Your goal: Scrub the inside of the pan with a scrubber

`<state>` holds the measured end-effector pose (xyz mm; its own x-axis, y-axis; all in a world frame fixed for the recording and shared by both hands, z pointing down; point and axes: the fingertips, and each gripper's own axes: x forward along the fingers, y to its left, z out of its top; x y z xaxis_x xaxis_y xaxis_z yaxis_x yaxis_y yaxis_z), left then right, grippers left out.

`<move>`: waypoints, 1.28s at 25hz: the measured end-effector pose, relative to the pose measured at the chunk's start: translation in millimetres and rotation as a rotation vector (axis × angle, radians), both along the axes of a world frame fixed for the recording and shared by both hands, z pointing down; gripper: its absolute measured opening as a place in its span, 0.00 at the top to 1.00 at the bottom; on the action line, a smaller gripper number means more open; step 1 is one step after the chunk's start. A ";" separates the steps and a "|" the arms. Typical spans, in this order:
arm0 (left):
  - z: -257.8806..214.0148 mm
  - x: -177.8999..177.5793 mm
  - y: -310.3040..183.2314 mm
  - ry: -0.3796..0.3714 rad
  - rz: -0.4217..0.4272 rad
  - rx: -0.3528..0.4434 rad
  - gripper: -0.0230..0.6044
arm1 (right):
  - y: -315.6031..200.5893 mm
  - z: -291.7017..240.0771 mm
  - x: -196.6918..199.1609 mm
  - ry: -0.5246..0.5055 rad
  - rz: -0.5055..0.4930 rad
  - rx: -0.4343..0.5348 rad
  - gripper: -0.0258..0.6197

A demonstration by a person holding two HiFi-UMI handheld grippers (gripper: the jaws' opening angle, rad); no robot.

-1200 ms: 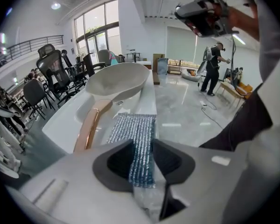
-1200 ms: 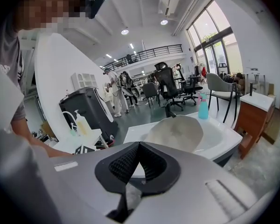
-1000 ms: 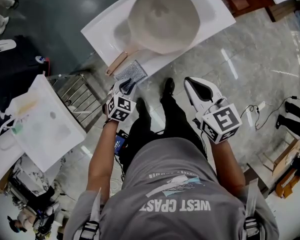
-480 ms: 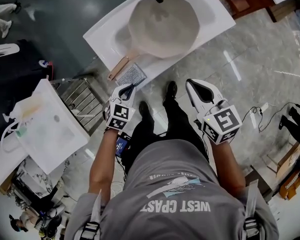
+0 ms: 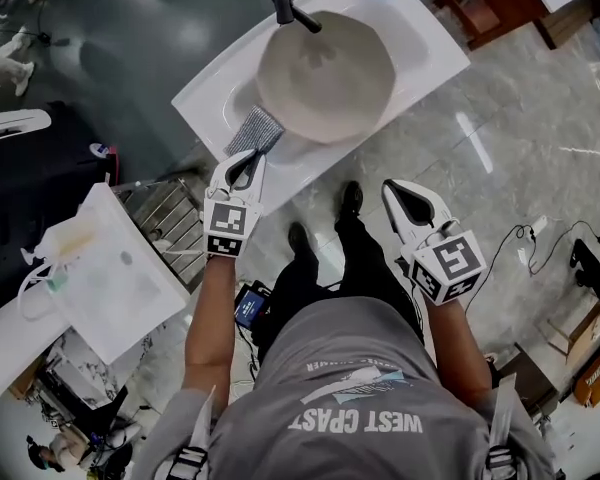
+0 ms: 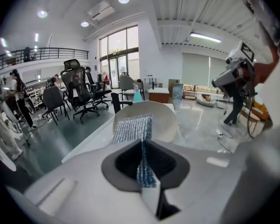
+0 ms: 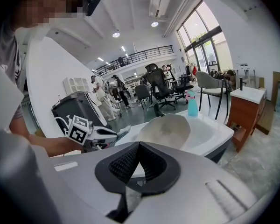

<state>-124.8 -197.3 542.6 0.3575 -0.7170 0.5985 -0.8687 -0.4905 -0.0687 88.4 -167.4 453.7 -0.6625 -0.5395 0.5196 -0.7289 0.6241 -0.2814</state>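
Left gripper view: just pinched the scrubber (image 6: 132, 129) by its near end in the left gripper (image 6: 143, 171), leaving the rest free to rub. Hanging over the sink's (image 6: 91, 141) near edge, beside the pan (image 6: 165, 120) inside. Keeping the right gripper (image 7: 138, 146) shut, empty, back.
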 end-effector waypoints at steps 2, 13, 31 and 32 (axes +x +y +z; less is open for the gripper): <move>-2.5 3.1 -24.5 0.003 -0.013 0.017 0.93 | -4.0 1.8 10.7 0.004 0.016 -0.002 0.96; 32.8 37.2 -153.0 -0.026 -0.064 -0.029 0.92 | -25.6 15.3 74.0 0.026 0.090 -0.023 0.96; 94.8 145.3 -224.8 -0.055 0.092 -0.149 0.92 | -40.9 42.7 127.8 0.033 0.159 -0.066 0.96; 96.6 155.4 -220.5 -0.052 0.118 -0.158 0.92 | -39.8 42.1 128.7 0.032 0.164 -0.066 0.96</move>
